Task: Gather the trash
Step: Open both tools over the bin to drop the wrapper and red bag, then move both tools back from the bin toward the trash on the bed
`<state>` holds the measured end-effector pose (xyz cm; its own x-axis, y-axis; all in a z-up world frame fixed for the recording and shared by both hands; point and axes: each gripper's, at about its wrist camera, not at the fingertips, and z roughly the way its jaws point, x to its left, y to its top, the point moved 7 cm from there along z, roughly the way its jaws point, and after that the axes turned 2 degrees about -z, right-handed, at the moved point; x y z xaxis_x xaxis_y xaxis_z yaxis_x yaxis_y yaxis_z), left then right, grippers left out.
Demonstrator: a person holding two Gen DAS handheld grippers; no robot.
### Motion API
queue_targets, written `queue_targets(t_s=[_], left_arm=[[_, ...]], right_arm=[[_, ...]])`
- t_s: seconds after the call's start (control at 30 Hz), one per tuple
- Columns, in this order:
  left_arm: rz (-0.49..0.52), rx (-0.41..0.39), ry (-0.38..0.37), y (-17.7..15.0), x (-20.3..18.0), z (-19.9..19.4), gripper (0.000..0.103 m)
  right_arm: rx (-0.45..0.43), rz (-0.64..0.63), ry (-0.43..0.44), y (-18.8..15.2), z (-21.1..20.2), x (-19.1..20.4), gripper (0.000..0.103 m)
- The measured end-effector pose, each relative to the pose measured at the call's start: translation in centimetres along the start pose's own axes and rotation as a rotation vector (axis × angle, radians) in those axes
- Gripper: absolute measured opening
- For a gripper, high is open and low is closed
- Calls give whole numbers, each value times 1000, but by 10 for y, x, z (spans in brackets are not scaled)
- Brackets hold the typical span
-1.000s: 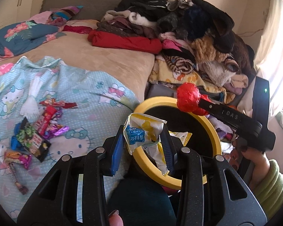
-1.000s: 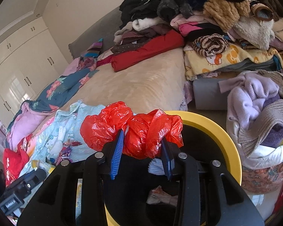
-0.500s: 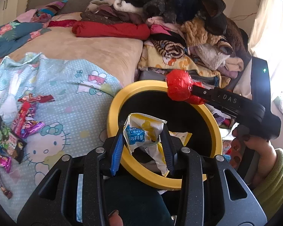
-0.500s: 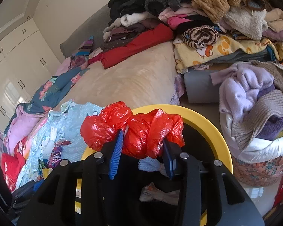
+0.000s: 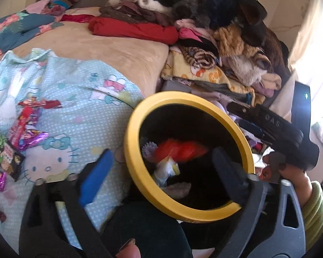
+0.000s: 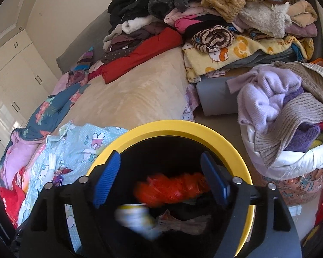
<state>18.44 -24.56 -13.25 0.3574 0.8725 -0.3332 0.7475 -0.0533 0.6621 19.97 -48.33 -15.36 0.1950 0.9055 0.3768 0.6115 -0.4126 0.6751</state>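
Red bag (image 6: 172,188) and white wrapper (image 5: 166,169), released as both grippers' jaws have just been opening, are seen falling into the bin (image 5: 135,129); wrappers (image 5: 25,126) remain far left.

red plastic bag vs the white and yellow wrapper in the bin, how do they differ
The red plastic bag is bigger, plain red and stretched sideways; the white and yellow wrapper is smaller, pale with yellow print, and sits lower, towards the nearer rim. Both are blurred inside the yellow-rimmed bin, free of either gripper.
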Motion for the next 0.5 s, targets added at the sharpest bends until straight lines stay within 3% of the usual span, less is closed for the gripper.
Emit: queue_targets(t_s=[0.5], left_arm=[[-12, -121, 116, 19, 35, -42, 92]], right_arm=[[-95, -147, 21, 7, -18, 47, 86]])
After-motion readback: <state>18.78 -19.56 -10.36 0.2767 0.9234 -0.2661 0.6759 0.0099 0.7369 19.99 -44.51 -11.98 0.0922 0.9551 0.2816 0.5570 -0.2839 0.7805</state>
